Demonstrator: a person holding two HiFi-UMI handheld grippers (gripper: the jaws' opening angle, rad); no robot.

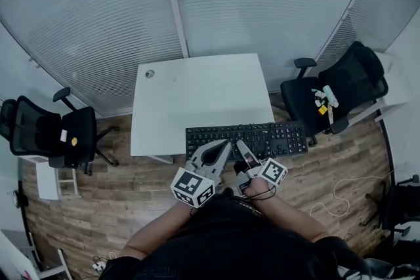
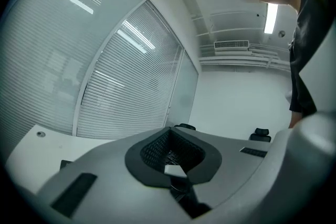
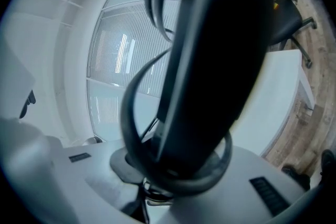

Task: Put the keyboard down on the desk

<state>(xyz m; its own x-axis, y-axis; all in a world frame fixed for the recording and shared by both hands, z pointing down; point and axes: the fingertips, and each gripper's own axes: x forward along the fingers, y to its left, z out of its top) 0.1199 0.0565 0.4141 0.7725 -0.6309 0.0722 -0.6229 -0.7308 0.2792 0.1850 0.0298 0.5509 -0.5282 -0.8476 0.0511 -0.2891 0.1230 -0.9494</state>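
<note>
The black keyboard [image 1: 279,138] lay along the near edge of the white worktop [image 1: 190,88], its right end reaching past the worktop's corner over the wooden floor [image 1: 111,206]. Whether it rested on the worktop or was held just above it could not be told. The right gripper [image 1: 241,146] met the keyboard's near edge, and the right gripper view showed its jaws clenched on the dark body, a loop of cable [image 3: 131,113] curling round beside it. The left gripper [image 1: 225,143] lay just beside the right one, over the keys, its jaws drawn together with nothing seen between them. An office chair [image 1: 59,131] stood left of the worktop, and another [image 1: 335,92] stood right of it.
</note>
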